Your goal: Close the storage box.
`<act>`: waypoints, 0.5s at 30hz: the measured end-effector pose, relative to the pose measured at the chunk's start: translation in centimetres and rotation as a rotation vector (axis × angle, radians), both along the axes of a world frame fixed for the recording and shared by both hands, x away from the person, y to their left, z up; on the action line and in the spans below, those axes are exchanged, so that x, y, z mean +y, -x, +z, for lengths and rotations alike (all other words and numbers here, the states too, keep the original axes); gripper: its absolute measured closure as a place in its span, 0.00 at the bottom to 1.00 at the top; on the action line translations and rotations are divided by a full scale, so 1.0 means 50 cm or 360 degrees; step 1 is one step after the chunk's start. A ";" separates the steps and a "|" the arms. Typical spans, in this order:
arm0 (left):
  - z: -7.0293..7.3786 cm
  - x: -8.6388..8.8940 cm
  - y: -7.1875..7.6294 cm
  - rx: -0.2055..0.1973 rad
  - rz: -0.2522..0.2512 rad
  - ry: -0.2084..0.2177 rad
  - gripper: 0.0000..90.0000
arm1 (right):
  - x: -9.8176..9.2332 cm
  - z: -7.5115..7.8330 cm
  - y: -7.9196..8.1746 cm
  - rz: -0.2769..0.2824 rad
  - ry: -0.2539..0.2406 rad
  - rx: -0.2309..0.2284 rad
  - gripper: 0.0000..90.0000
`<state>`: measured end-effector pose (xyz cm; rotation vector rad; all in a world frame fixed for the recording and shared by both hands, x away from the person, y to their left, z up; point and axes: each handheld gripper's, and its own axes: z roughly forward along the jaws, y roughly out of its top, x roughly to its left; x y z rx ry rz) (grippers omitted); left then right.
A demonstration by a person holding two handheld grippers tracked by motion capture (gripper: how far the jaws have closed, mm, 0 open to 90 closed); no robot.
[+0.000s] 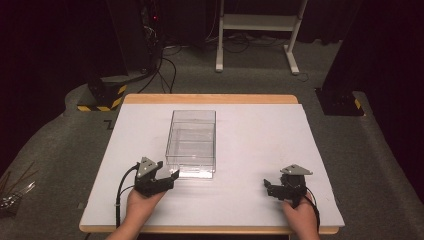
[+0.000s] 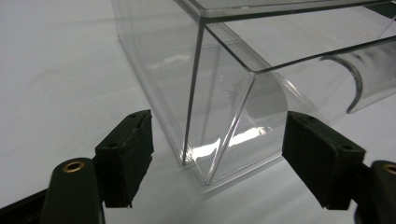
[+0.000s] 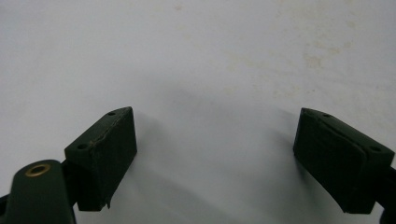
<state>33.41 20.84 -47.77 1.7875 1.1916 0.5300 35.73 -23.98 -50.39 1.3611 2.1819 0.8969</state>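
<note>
A: Approaching the near left corner of the clear box [image 1: 191, 144] is taken as the step in hand. How is it best done?

B: The box is seen standing upright, open at the top, on the middle of the white bench [image 1: 260, 150]. In the left gripper view its corner edge [image 2: 224, 116] is framed between the two black fingers [image 2: 125, 156], yet is touched by neither. If a wall is to be gripped, one finger should be passed inside and one outside, so that a single wall is pinched and not the whole corner. Thin, slick plastic is judged likely to slip or flex; a slow closure, low on the wall, is advised.

A: How are the fingers of the left gripper [image 1: 161, 181] set?

B: They are spread wide. Nothing is held, and no contact with the box is shown; the bench is seen bare beneath them.

A: And the right gripper [image 1: 270, 189]?

B: It is kept well apart from the box, near the front right of the bench. In the right gripper view its fingers [image 3: 103, 154] are likewise spread wide, with plain white surface between them. Nothing is gripped or touched.

A: What could go wrong?

B: The light box may be pushed along the bench if it is met by one finger first; a centred approach is therefore preferred.
</note>
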 end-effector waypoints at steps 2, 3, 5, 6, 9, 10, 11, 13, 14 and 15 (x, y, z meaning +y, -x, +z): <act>0.001 -0.001 -0.003 0.0000 -0.0002 0.0005 0.25 | 0.000 0.000 0.000 0.0000 0.0000 0.0000 0.15; 0.003 -0.003 -0.007 -0.0008 -0.0010 -0.0006 0.24 | 0.000 0.000 0.000 -0.0001 0.0000 0.0001 0.15; 0.004 -0.007 -0.010 -0.0019 -0.0005 -0.0021 0.25 | 0.000 0.000 0.000 0.0000 0.0000 0.0000 0.15; 0.004 -0.007 -0.010 -0.0019 -0.0005 -0.0021 0.25 | 0.000 0.000 0.000 0.0000 0.0000 0.0000 0.15; 0.006 -0.008 -0.020 -0.0028 0.0011 -0.0002 0.26 | 0.000 0.000 0.000 -0.0002 -0.0003 0.0002 0.15; 0.006 -0.008 -0.020 -0.0028 0.0011 -0.0002 0.26 | 0.000 0.000 0.000 -0.0002 -0.0003 0.0002 0.15; 0.005 -0.007 -0.024 -0.0031 0.0012 0.0011 0.27 | 0.000 0.000 0.000 -0.0003 -0.0003 0.0002 0.15; 0.004 -0.008 -0.028 -0.0035 0.0017 0.0019 0.27 | 0.000 0.000 0.000 -0.0003 -0.0003 0.0002 0.15; 0.003 -0.009 -0.029 -0.0039 0.0017 0.0019 0.27 | 0.000 0.000 0.000 -0.0003 -0.0004 0.0002 0.15; 0.002 -0.009 -0.031 -0.0039 0.0018 0.0019 0.27 | 0.000 0.000 0.000 -0.0003 -0.0004 0.0002 0.15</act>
